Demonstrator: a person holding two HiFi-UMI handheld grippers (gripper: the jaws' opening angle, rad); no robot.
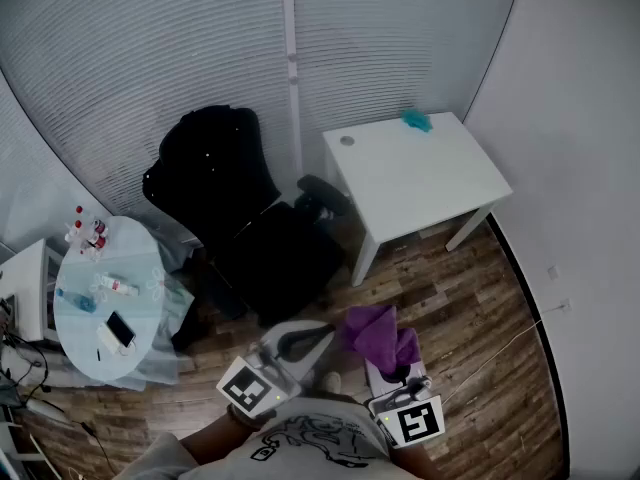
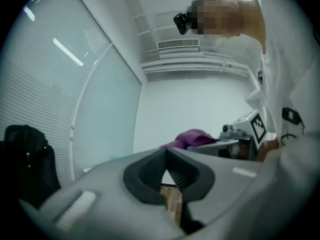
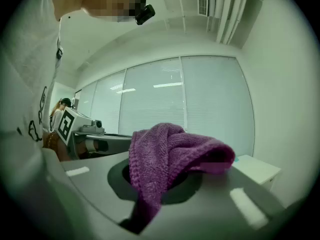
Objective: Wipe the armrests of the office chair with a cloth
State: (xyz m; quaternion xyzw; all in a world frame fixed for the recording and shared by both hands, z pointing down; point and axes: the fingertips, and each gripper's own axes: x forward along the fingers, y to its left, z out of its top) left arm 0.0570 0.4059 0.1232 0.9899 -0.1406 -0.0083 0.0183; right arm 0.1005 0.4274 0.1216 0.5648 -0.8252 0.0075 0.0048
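Note:
The black office chair (image 1: 240,223) stands ahead of me by the blinds, its right armrest (image 1: 322,192) next to the white table; its back also shows in the left gripper view (image 2: 25,159). My right gripper (image 1: 386,360) is shut on a purple knitted cloth (image 1: 378,334), which drapes over its jaws (image 3: 170,146) and hides the tips. My left gripper (image 1: 322,330) is shut with nothing in it, its jaws meeting at the tips (image 2: 165,152). Both grippers are held low and close to my body, short of the chair. The cloth (image 2: 192,136) also shows in the left gripper view.
A white table (image 1: 420,173) with a teal object (image 1: 416,120) stands right of the chair, against the wall. A round glass table (image 1: 140,238) at the left carries bottles and a phone (image 1: 119,329). Wood floor (image 1: 470,308) lies between me and the furniture.

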